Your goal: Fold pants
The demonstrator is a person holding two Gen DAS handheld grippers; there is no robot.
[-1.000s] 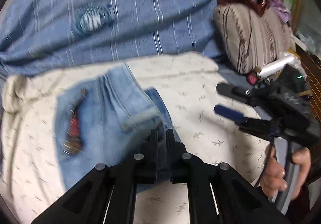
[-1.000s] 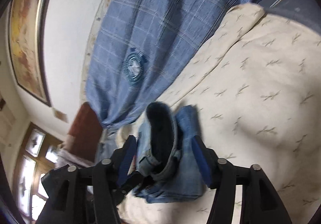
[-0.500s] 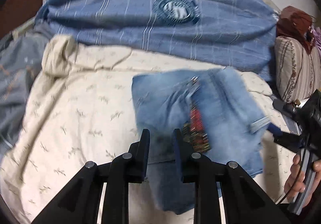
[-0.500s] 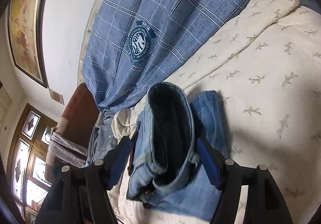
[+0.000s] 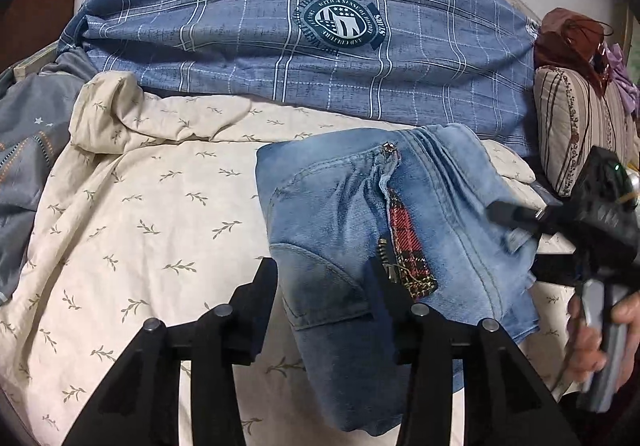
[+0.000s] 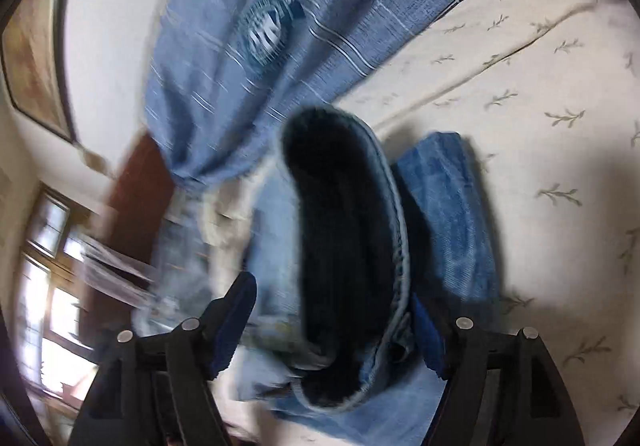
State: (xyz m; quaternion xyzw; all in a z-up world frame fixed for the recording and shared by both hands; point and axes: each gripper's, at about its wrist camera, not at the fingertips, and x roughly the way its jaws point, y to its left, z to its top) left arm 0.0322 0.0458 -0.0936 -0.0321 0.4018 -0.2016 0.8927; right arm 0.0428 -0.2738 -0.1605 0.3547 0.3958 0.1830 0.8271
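Note:
Folded light-blue jeans (image 5: pixel 340 214) with a red plaid patch lie on the cream leaf-print sheet (image 5: pixel 140 206). My left gripper (image 5: pixel 324 286) stands over their near left corner. Its jaws are opening, the denim corner lies loose between them, and the pads do not press it. At the jeans' right edge my right gripper (image 5: pixel 528 242), held by a hand (image 5: pixel 592 326), straddles the bunched waistband. In the blurred right wrist view the gaping waistband (image 6: pixel 344 246) fills the right gripper (image 6: pixel 331 288). Its jaws are closing, with both blue pads against the cloth.
A blue checked quilt (image 5: pixel 280 26) with a round badge is piled along the far side. A striped pillow (image 5: pixel 576 126) with dark red cloth on top sits at the right. Grey-blue bedding (image 5: pixel 28 146) lies at the left. A window (image 6: pixel 52 286) shows beyond.
The left gripper's jaws went from shut on the denim to apart, and it moved down and across as the jeans settled on the sheet. The right gripper moved along with the waistband between its fingers.

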